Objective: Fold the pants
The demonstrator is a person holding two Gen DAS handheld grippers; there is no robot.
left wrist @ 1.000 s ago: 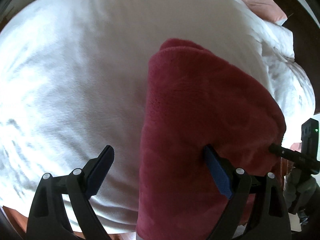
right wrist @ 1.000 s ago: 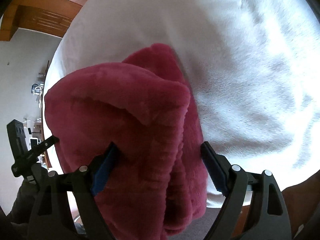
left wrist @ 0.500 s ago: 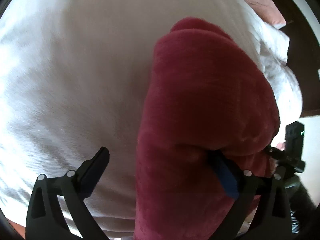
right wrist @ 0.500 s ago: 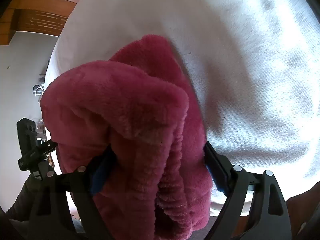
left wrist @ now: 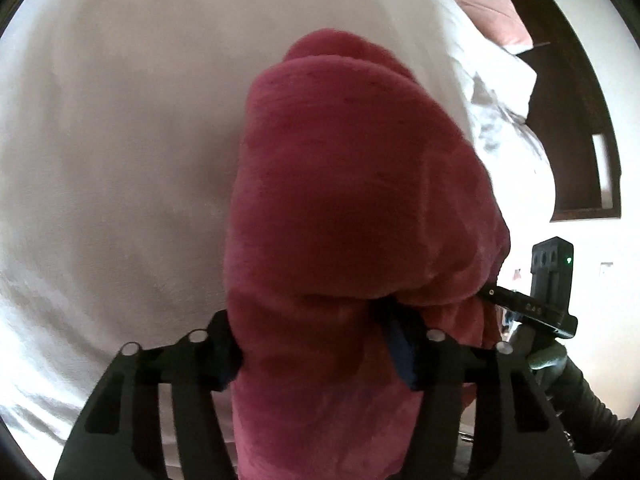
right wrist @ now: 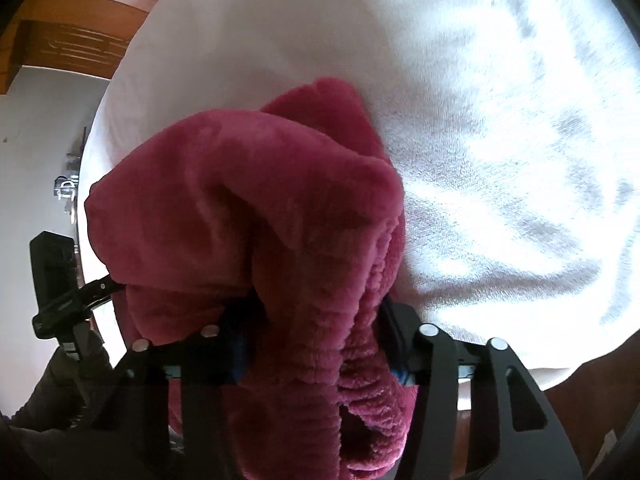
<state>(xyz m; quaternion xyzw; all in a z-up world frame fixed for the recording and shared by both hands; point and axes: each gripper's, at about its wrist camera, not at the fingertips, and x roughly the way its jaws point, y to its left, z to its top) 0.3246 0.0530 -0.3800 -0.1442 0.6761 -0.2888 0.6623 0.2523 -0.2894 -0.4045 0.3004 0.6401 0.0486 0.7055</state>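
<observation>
The pants (left wrist: 352, 208) are dark red plush fleece, bunched in a thick fold over a white bed (left wrist: 120, 160). My left gripper (left wrist: 316, 352) is shut on the near end of the pants, fabric bulging over its blue pads. In the right wrist view the same pants (right wrist: 248, 200) fill the lower middle. My right gripper (right wrist: 316, 336) is shut on their ribbed edge. Each gripper shows at the other view's edge, beside the pants: the right one (left wrist: 548, 292) and the left one (right wrist: 60, 280).
The white bedcover (right wrist: 500, 160) spreads to the right and far side. A pink pillow (left wrist: 488, 4) lies at the bed's far right by a dark headboard (left wrist: 580, 120). Wooden furniture (right wrist: 68, 40) stands past the bed's left edge.
Both grippers have closed from open onto the pants. The fabric has risen and bunched up closer to both cameras.
</observation>
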